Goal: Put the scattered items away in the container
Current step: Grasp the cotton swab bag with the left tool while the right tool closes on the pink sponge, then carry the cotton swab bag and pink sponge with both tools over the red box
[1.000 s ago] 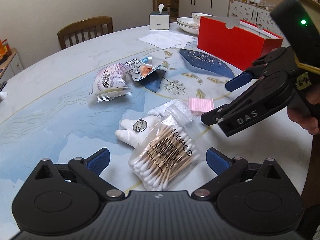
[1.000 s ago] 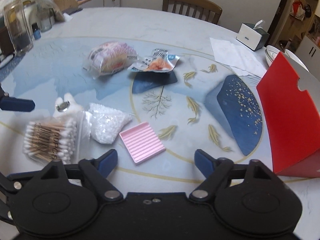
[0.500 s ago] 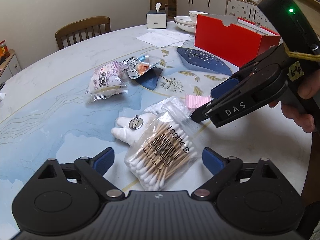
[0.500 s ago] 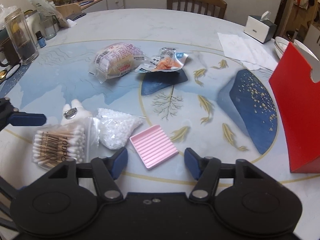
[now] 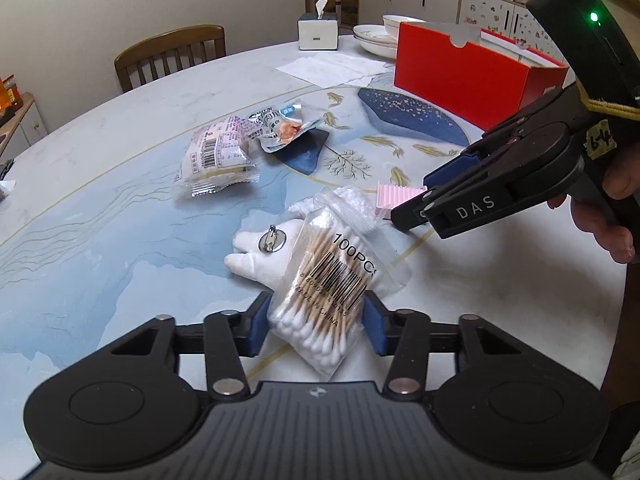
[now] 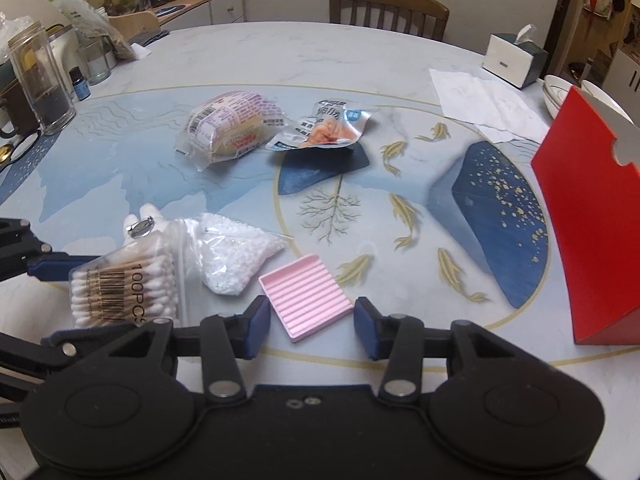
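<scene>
Your left gripper had just been closing and was clamped on the bag of cotton swabs, low on the bag at 6 o'clock in the left view. Risk: the bag was slick and slack, and you held only its near end, so it could swing or slide out on the lift. Its far end overlapped the white glove and the bag of white beads; either could get dragged along.

Your right gripper had also been closing, jaws straddling the pink dish, but a gap showed at both pads, so not clamped yet. The dish lay flat on the desk; thin edges could skid or pop out.

The red box sat at 3 o'clock in the right view, well apart from both. The two grippers were close together and could clash going there.
</scene>
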`<state>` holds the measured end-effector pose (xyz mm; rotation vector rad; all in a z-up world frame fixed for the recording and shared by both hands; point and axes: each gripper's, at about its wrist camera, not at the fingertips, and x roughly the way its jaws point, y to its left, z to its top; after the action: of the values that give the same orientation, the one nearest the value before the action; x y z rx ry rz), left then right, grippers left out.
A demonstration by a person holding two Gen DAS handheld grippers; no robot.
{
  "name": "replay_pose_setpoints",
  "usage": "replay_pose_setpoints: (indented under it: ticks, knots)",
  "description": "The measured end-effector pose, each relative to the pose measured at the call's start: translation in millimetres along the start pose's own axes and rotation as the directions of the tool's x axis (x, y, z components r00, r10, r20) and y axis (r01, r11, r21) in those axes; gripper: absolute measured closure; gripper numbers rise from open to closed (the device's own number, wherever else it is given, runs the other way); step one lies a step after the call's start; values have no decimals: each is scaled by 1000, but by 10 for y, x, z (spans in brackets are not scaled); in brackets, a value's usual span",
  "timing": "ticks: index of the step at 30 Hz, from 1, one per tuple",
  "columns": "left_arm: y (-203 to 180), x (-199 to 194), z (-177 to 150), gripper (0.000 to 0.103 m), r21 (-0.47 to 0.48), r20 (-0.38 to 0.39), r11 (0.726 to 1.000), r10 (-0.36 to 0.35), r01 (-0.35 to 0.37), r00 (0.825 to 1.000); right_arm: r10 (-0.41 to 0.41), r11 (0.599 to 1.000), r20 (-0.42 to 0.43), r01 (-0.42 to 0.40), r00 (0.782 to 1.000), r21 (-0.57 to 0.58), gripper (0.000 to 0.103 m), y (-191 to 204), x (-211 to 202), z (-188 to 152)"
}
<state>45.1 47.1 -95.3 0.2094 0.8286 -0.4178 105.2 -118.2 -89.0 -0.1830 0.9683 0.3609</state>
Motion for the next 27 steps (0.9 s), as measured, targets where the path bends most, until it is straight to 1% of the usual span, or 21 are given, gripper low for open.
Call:
replay_pose_setpoints:
  ticks: [1,3,6,12,17,22,27]
  knots:
    - [3,-8,6,63,-3,0,1000,-4,4,1000,1,1000,2,-1,1000,5,58,-13,-16,-1]
    - [16,-24,17,70,-17,3,1000,-13,13,1000,-1,1000,5,1,1000,13,58,-40,-50,-4]
    - [32,-54,28,72,-38,4,999,-27,27,1000,-4,1000,12,4,1000,25,58,-86,-114,-14]
    - [42,-142,43,73,-66,14,996,-58,59,998,-9,999,24,7,1000,51,58,-187,-271,-46]
    - [34,-227,79,73,-83,24,994,-70,72,997,-12,997,28,10,1000,72,58,-263,-407,-78]
    - [-21,-302,176,73,-82,36,993,-76,79,996,-16,996,42,12,999,85,58,-330,-551,-80]
    - [-94,-347,323,73,-85,43,991,-102,105,994,-17,995,65,11,998,98,58,-415,-717,-68]
